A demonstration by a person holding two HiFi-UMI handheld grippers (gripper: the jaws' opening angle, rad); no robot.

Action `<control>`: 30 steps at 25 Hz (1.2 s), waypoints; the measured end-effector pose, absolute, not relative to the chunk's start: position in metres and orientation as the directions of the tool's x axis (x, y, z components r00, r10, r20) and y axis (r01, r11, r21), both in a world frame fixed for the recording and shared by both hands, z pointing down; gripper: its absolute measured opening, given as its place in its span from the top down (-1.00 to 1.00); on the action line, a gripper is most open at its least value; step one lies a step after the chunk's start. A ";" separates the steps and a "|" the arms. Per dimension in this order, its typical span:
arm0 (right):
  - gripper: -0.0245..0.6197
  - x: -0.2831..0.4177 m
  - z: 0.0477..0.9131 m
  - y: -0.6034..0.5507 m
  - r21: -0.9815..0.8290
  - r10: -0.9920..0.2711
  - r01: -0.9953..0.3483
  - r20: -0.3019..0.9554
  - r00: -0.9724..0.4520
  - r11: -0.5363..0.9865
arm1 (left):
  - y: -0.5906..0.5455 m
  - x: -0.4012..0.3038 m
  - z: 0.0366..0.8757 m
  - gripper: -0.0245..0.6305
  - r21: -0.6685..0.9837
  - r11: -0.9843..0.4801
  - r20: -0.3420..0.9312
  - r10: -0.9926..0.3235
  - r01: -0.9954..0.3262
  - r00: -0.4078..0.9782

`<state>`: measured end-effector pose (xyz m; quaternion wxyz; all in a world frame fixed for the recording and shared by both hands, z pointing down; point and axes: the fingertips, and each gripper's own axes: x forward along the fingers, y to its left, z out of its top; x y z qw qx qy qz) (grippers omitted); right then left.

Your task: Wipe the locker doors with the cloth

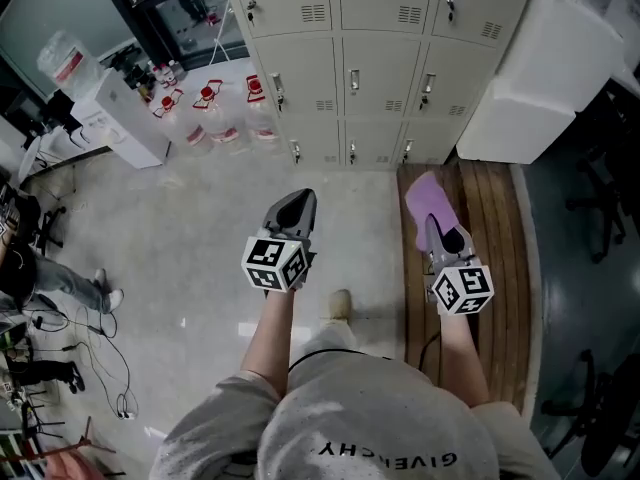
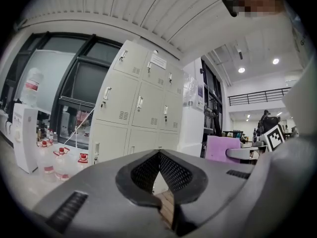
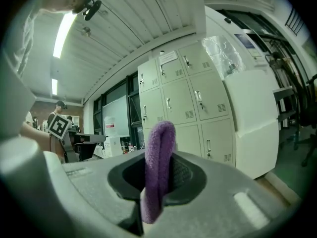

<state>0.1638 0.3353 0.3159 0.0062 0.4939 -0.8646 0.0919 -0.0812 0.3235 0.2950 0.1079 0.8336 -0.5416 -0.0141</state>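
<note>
The purple cloth [image 3: 158, 152] is pinched in the right tongs [image 3: 159, 180]. It stands up between the two dark pads [image 3: 184, 175] as a folded loop, and a bit hangs down below them. In the head view it is just right of the middle of the frame. There it pokes out past the tips of the tongs, over the brown wooden strip of floor [image 1: 495, 218].

The cloth looks soft, fuzzy and very light, like a small towel. It will bend and flop. I think it is best held by the fold, as it is now, with a good piece left free to rub with. The pads have a bumpy net pattern, so it should not slip out easily.

The left tongs [image 2: 159, 155] are closed, tips together, with nothing in them. Their shell is grey, smooth and rounded.

The lockers [image 1: 350, 68] fill the top middle of the head view. Their doors are pale and flat, set in rows, each with a small handle and little slots. They look hard and smooth, so the cloth should slide over them. Both tongs are well apart from the doors, so I think the wiping has not begun.

At the upper left, water bottles [image 1: 207, 96] with red caps stand on the pale floor. A white box-shaped cabinet [image 1: 545, 63] sits at the upper right.
</note>
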 end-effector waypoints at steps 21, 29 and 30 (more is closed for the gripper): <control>0.77 0.102 0.360 0.167 -0.215 -0.862 -0.866 0.146 -0.486 0.451 | 0.144 -0.150 0.336 0.93 0.228 -0.397 0.124 -0.894 -0.889 0.431; 0.77 0.093 0.365 0.113 -0.193 -0.835 -0.843 0.144 -0.530 0.502 | 0.096 -0.136 0.343 0.93 0.240 -0.408 0.126 -0.887 -0.881 0.445; 0.77 0.090 0.366 0.104 -0.196 -0.830 -0.837 0.142 -0.540 0.511 | 0.088 -0.134 0.343 0.93 0.238 -0.410 0.126 -0.886 -0.880 0.447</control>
